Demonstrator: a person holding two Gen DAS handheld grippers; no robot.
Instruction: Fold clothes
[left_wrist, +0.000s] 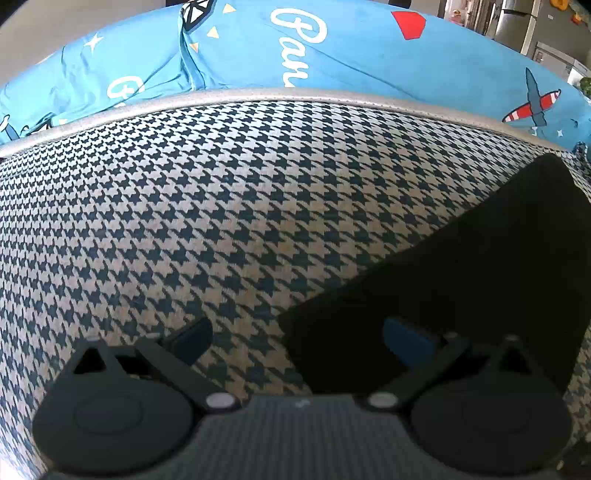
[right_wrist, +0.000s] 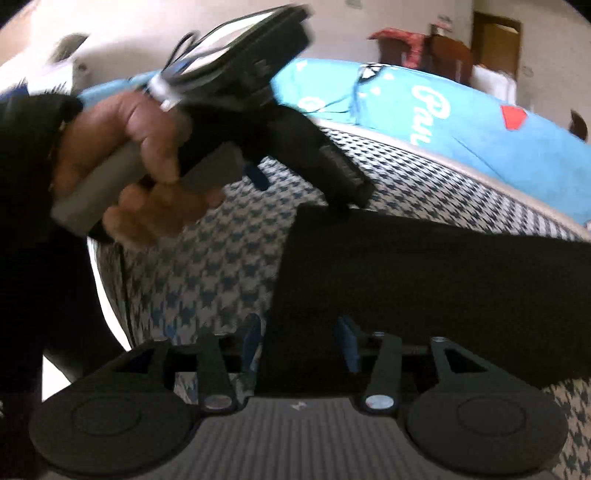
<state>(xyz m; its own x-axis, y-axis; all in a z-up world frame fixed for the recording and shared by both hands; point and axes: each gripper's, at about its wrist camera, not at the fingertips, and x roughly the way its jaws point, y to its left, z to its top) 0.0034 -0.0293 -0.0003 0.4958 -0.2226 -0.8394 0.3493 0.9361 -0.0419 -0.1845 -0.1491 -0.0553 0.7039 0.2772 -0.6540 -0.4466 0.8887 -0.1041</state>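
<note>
A flat black garment (left_wrist: 461, 277) lies on the houndstooth surface (left_wrist: 221, 203), at the right of the left wrist view. My left gripper (left_wrist: 299, 341) stands wide open just above the surface, its right finger over the garment's near left corner, nothing held. In the right wrist view the black garment (right_wrist: 424, 277) fills the right half. My right gripper (right_wrist: 299, 345) is open, and the garment's left edge runs between its blue fingertips (right_wrist: 347, 349). A hand (right_wrist: 140, 155) holds the left gripper (right_wrist: 303, 184) above the garment's far left corner.
A grey piped edge (left_wrist: 258, 96) borders the houndstooth surface. Beyond it lies a bright blue printed sheet (left_wrist: 369, 55). Furniture and a door (right_wrist: 495, 40) stand at the far wall. A dark sleeve (right_wrist: 26, 221) fills the left of the right wrist view.
</note>
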